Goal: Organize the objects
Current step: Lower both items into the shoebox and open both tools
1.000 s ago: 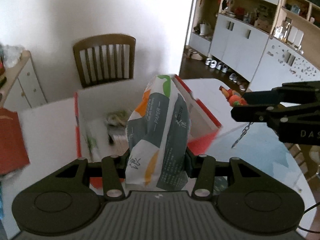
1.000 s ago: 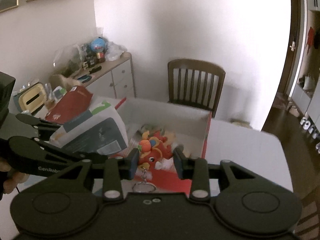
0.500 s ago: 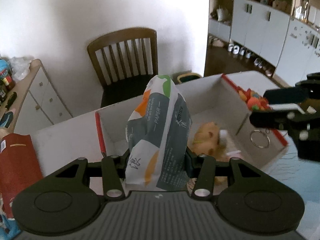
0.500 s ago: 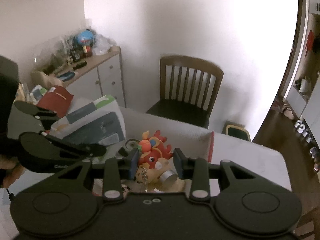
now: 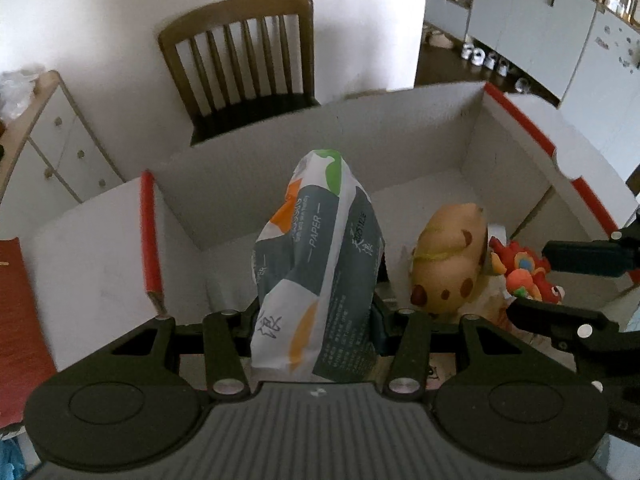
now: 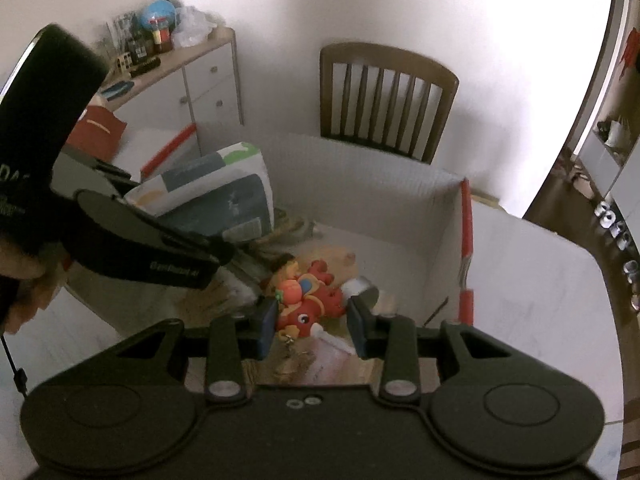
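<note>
A: What does the left claw (image 5: 316, 316) have?

B: It's clamped on a tissue pack (image 5: 320, 264), held upright over the white box (image 5: 360, 136). The right claw (image 6: 312, 322) pinches a red dragon toy (image 6: 310, 300), low inside the same box.

A: What's around them?

B: A tan plush toy (image 5: 448, 256) lies on the box floor, just beside the pack. The box sits on a white surface (image 6: 532, 280), with a wooden chair (image 5: 240, 64) behind.

A: What could go wrong?

B: I'd judge the soft pack could land on the plush and tip over. The two claws are close together, so they might knock into each other when letting go.
</note>
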Available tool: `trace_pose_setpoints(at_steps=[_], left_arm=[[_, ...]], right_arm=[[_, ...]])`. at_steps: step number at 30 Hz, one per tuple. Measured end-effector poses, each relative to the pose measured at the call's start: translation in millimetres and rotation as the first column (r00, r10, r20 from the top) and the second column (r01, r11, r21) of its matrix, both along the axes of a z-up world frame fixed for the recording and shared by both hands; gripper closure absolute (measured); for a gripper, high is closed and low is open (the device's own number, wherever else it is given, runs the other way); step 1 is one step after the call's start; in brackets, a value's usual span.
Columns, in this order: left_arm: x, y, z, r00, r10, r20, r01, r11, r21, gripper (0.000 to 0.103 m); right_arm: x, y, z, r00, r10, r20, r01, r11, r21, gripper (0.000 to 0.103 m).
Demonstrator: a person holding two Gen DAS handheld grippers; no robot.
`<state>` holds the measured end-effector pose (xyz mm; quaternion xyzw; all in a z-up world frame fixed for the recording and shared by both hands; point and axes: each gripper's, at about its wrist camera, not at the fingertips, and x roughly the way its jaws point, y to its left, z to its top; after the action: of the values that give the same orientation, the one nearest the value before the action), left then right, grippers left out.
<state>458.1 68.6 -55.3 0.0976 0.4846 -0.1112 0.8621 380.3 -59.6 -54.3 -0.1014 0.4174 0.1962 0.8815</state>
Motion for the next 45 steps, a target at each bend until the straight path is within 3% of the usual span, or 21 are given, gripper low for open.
trace_pose_setpoints(at_steps=[11, 17, 21, 26, 28, 30, 41, 45], left_arm=[[13.4, -4.6, -13.4, 0.997, -0.020, -0.079, 0.020, 1.000, 0.009, 0.054], [12.3, -7.6, -14.2, 0.997, -0.042, -0.070, 0.044, 0.999, 0.019, 0.044], [8.9, -8.7, -11.2, 0.997, -0.051, -0.062, 0.052, 0.999, 0.010, 0.040], [1.2, -4.7, -1.2, 0.998, -0.029, -0.048, 0.026, 0.998, -0.049, 0.036], [-3.3, -3.5, 3.2, 0.999, -0.024, -0.041, 0.022, 0.997, -0.070, 0.026], [-7.6, -3.2, 7.5, 0.999, -0.024, -0.028, 0.022, 0.997, -0.078, 0.020], [-40.6, 16.2, 31.6, 0.999, 0.047, 0.024, -0.041, 0.982, -0.182, 0.012], [-59.8, 18.4, 43.6, 0.997, 0.058, 0.056, -0.045, 0.978, -0.202, 0.003]], right_arm=[[4.9, -0.5, -14.3, 0.999, -0.017, -0.034, 0.017, 1.000, -0.023, 0.065], [7.6, 0.1, -14.6, 0.999, -0.033, -0.043, 0.033, 0.999, -0.015, 0.064], [7.4, -1.0, -13.8, 0.999, -0.030, -0.041, 0.030, 1.000, -0.006, 0.057], [1.1, -6.9, -7.0, 0.999, -0.030, -0.029, 0.031, 0.999, 0.018, 0.046], [-2.0, -9.6, -2.8, 0.999, -0.032, -0.023, 0.033, 0.999, 0.029, 0.043], [-6.0, -13.3, 1.8, 0.999, -0.031, -0.015, 0.032, 0.999, 0.038, 0.041], [-30.3, -41.2, 28.7, 0.999, -0.045, 0.029, 0.042, 0.995, 0.085, 0.037], [-39.3, -47.8, 39.2, 0.998, -0.046, 0.049, 0.041, 0.993, 0.106, 0.032]])
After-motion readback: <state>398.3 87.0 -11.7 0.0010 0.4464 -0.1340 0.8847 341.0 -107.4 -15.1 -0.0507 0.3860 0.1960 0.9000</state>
